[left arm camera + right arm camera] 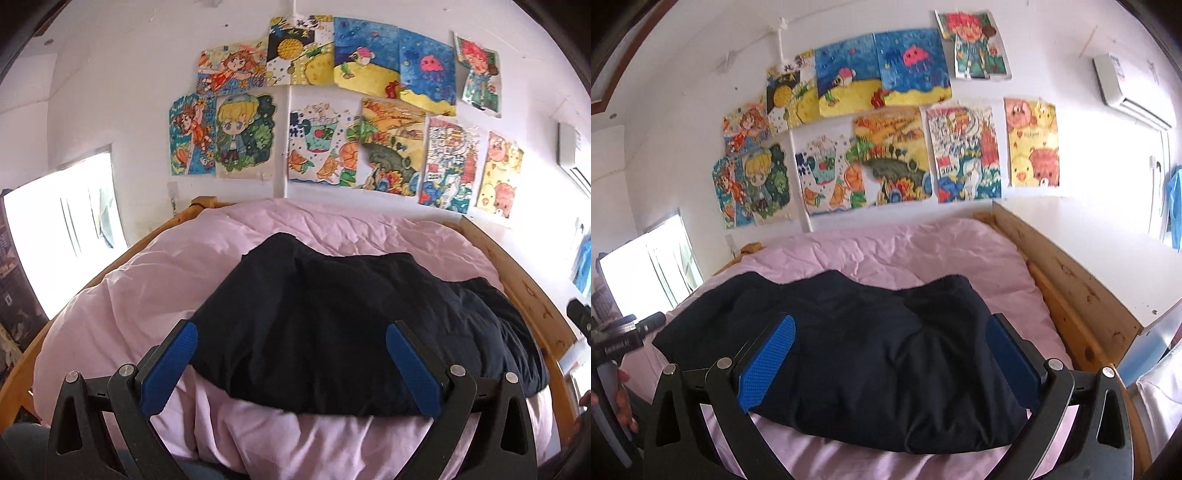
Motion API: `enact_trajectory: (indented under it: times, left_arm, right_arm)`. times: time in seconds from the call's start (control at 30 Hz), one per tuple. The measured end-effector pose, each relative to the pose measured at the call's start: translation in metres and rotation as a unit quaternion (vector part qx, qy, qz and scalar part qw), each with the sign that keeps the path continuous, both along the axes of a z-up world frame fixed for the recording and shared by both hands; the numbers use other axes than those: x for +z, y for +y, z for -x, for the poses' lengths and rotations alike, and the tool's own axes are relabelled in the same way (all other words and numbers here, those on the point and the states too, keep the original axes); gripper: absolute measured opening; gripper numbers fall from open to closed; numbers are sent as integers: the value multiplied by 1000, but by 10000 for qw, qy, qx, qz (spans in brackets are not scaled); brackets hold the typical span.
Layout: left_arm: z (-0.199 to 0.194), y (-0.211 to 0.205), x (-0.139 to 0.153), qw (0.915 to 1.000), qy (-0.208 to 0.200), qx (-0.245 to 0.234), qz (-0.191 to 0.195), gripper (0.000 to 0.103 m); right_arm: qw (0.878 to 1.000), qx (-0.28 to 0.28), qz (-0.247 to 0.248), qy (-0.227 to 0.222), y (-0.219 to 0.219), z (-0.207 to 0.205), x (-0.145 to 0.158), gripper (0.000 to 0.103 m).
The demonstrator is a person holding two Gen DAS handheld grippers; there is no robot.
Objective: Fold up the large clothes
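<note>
Dark navy fabric garment point(332, 332), large, lies as compact folded bundle on bed with pale pink quilt point(147, 295), near bed's front edge, centre. Judgement: fold looks essentially done; at most tidying or another fold left.

Left gripper point(291, 354) fingers spread wide, empty, hovering above garment. Right gripper point(890, 350) same: fingers wide apart, nothing held.

Count: one garment, one bed, two grippers, about a dozen colourful children's drawings point(332, 110) on wall behind bed.
</note>
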State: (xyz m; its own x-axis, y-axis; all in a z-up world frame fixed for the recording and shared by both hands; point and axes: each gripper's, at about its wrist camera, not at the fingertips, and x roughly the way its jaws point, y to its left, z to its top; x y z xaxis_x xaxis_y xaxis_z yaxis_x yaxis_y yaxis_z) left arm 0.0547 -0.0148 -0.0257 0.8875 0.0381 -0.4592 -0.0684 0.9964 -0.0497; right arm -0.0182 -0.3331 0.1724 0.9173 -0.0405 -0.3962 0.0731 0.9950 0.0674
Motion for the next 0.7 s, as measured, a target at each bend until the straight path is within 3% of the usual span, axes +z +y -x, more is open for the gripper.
enact_trajectory:
  times: [0.27, 0.5, 0.7]
  left_arm:
    - [41, -5, -5, 9990, -140, -417, 82, 103]
    - [65, -17, -17, 9970, -162, -628, -427, 103]
    - [63, -18, -32, 9962, 45, -676, -538, 103]
  right_arm:
    - [9998, 178, 76, 23, 30, 45, -13, 102]
    - [9990, 283, 320, 143, 46, 67, -21, 102]
    - [9974, 407, 443, 400, 54, 76, -37, 102]
